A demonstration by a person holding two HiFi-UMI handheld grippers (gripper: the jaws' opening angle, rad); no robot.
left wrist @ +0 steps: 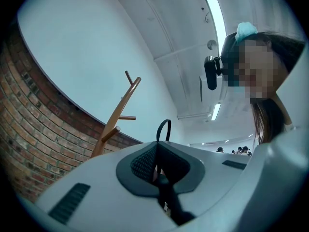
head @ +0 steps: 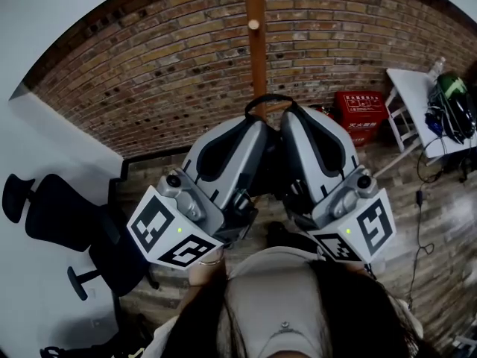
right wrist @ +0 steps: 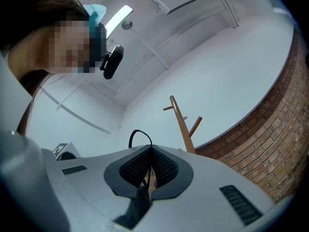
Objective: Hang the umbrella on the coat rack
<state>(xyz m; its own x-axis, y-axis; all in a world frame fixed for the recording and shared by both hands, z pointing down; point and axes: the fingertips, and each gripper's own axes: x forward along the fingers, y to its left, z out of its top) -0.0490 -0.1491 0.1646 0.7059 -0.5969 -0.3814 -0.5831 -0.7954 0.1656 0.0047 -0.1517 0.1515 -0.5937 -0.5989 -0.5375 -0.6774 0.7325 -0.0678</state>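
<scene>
Umbrella strap loop (head: 266, 96) is what both sets of fingers are clamped on. In the left gripper view, the left gripper (left wrist: 158, 146) has its fingers pressed together on the thin black strap, and the loop (left wrist: 165, 121) pokes up just past the tips. It's the same in the right gripper view: the right gripper (right wrist: 150, 149) is pinched tight on the strap, with the loop (right wrist: 138, 130) arcing above the tips.

From the head view, the left gripper (head: 257, 123) and right gripper (head: 291, 115) are side by side, nearly touching, with the tips pointing away from the person and the loop bridging them. I can't really make out the rest of the umbrella. There's just something dark (head: 273, 166) wedged down between the two gripper bodies.

The coat rack (head: 256, 51) is right behind, a wooden pole with a round-ended peg (head: 254, 24) higher up. In both gripper views the rack (left wrist: 118, 115) (right wrist: 182, 127) sits beyond the loop with a clear gap, so the strap isn't on any peg.

Further out there's a brick wall (head: 149, 73), a black office chair (head: 67, 222) off to the left, and a red crate (head: 361, 110) and a white table (head: 414, 99) to the right.
</scene>
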